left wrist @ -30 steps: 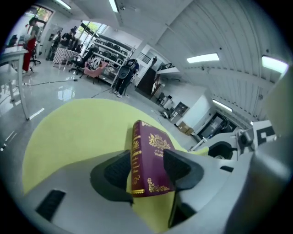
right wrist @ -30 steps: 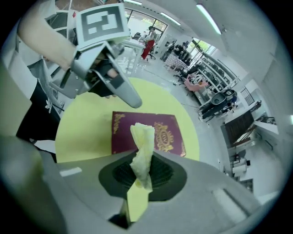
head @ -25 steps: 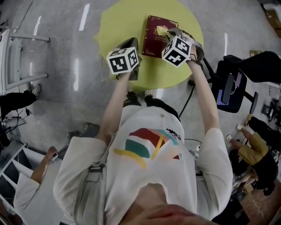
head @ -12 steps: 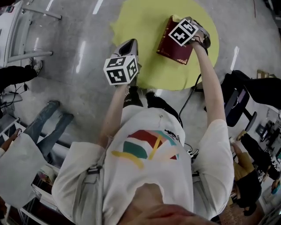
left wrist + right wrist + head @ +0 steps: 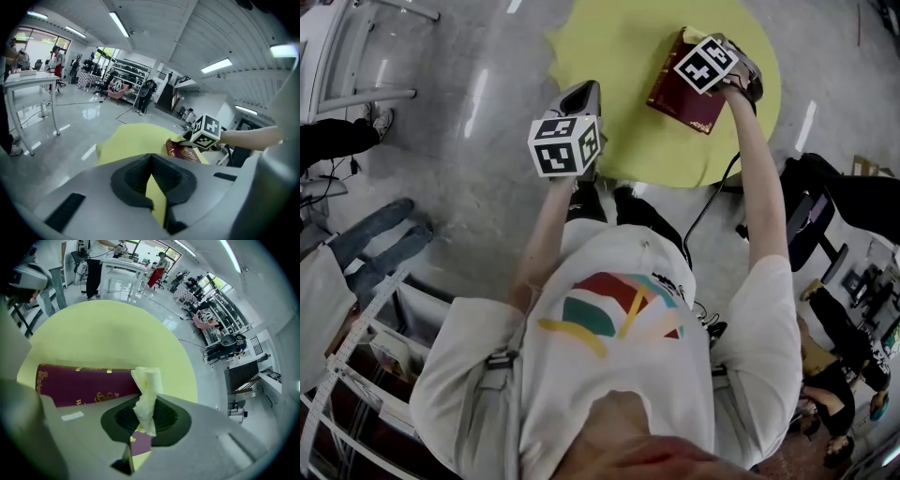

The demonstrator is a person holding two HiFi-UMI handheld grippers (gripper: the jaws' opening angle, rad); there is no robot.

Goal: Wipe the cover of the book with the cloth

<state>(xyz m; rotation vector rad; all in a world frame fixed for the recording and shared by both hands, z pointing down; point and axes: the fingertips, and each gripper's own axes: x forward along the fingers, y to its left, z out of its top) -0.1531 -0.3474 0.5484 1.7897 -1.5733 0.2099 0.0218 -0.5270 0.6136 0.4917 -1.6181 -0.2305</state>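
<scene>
Your right tongs (image 5: 143,420) pinch the cloth (image 5: 146,390) over the far end of the book (image 5: 682,101) on the yellow table (image 5: 614,56). Your left tongs (image 5: 581,94) are closed, empty, well apart from the book.

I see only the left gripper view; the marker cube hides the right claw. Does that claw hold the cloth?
Observer: Yes, the right gripper view shows the right claw shut on the pale cloth.
Operator: Is the cloth over the book?
Observer: Yes, its free end sticks out above the dark red book, near one end.
Operator: Where is my left claw?
Observer: The head view shows the left claw over the left rim of the yellow table, apart from the book.
</scene>
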